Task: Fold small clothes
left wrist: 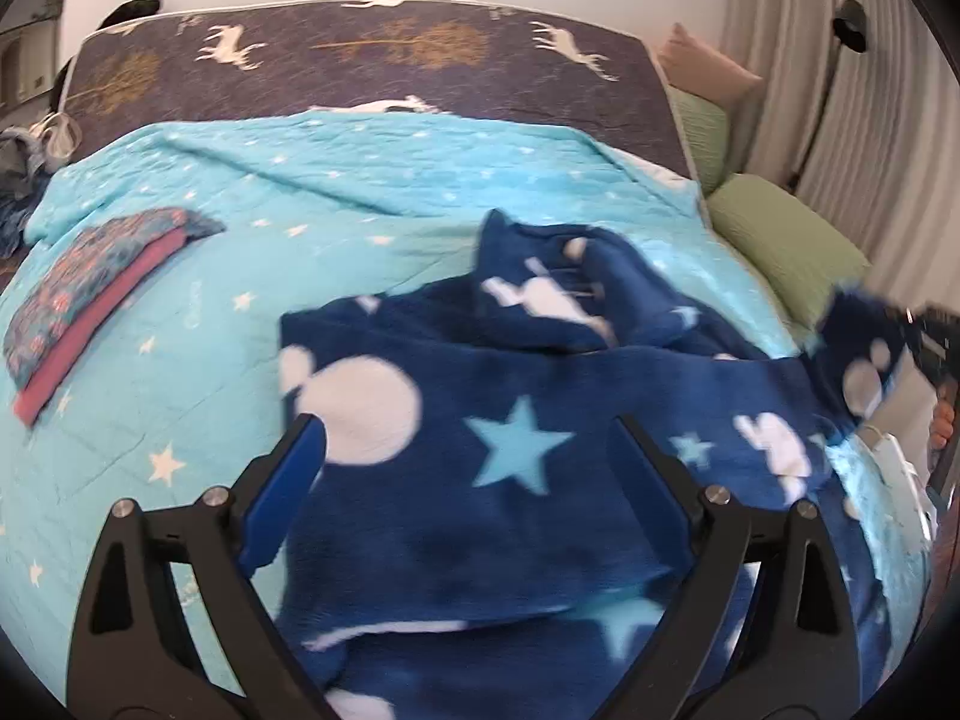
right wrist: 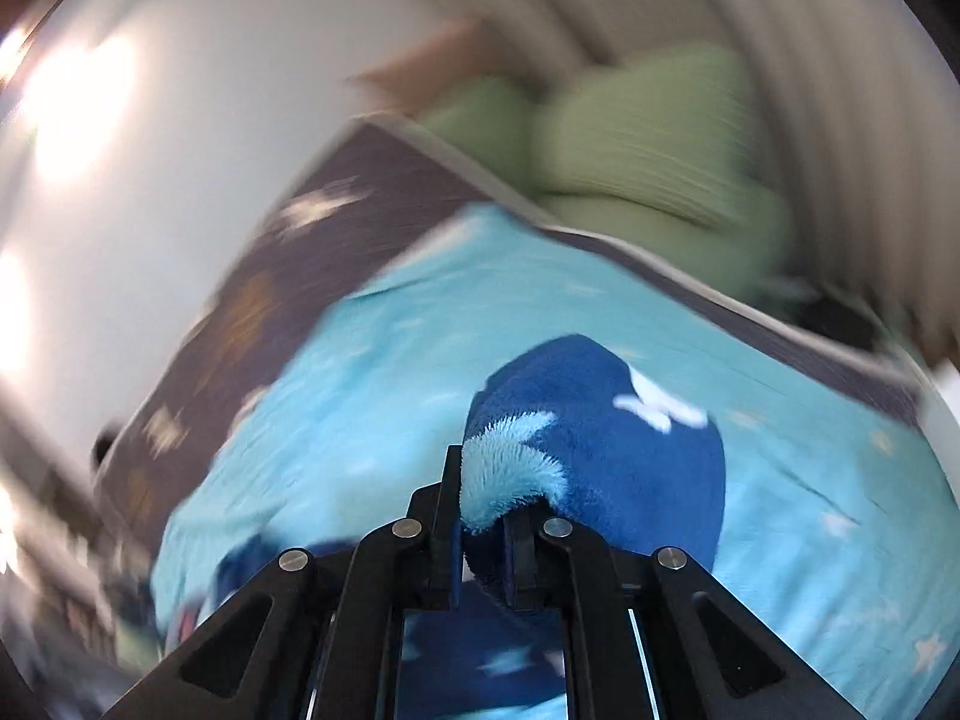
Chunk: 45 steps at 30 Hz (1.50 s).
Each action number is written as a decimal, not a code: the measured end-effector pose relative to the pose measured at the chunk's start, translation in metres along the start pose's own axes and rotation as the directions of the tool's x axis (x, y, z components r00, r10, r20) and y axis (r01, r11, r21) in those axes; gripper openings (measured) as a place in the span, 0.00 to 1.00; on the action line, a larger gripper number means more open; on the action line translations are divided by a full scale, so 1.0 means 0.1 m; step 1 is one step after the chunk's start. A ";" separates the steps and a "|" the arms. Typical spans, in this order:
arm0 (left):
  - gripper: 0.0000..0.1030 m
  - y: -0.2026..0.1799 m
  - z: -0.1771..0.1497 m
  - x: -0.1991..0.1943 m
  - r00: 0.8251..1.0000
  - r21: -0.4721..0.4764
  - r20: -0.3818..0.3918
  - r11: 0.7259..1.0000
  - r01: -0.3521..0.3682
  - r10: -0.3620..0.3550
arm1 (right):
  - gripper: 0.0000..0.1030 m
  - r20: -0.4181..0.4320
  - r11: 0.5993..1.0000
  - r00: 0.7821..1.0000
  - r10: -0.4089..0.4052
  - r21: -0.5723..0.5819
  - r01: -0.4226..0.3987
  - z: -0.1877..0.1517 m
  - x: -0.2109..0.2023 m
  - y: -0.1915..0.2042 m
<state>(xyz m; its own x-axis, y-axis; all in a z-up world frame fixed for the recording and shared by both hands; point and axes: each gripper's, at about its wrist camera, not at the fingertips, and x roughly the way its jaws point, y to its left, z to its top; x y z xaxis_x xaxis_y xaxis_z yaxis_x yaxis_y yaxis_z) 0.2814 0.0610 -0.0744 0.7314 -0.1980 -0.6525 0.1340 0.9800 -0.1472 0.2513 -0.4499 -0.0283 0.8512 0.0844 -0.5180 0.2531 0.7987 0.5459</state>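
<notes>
Fleece garment (left wrist: pixel 480 480): navy, stars, white shapes, rumpled on bed (left wrist: pixel 360 180)
Left hand-held gripper (left wrist: pixel 468 438): wide, empty
Right hand-held gripper (right wrist: pixel 483 510): clamped on fleece

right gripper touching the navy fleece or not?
Touching. The right wrist view shows the right gripper shut on a fold of the navy fleece, pile bunched between its jaws.
</notes>
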 end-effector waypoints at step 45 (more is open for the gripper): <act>0.96 0.36 -0.20 -0.21 0.985 -0.194 -0.004 0.966 0.168 -0.172 | 0.35 -0.627 0.785 0.635 0.452 -0.059 -0.617 -1.92 0.74 2.39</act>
<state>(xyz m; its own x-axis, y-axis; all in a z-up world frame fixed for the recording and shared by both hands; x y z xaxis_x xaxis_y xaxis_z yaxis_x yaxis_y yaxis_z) 0.2572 0.0995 -0.0811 0.6951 -0.3636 -0.6202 0.1225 0.9100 -0.3961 0.2860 -0.1385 -0.0629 0.3661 0.7879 -0.4951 -0.3540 0.6100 0.7089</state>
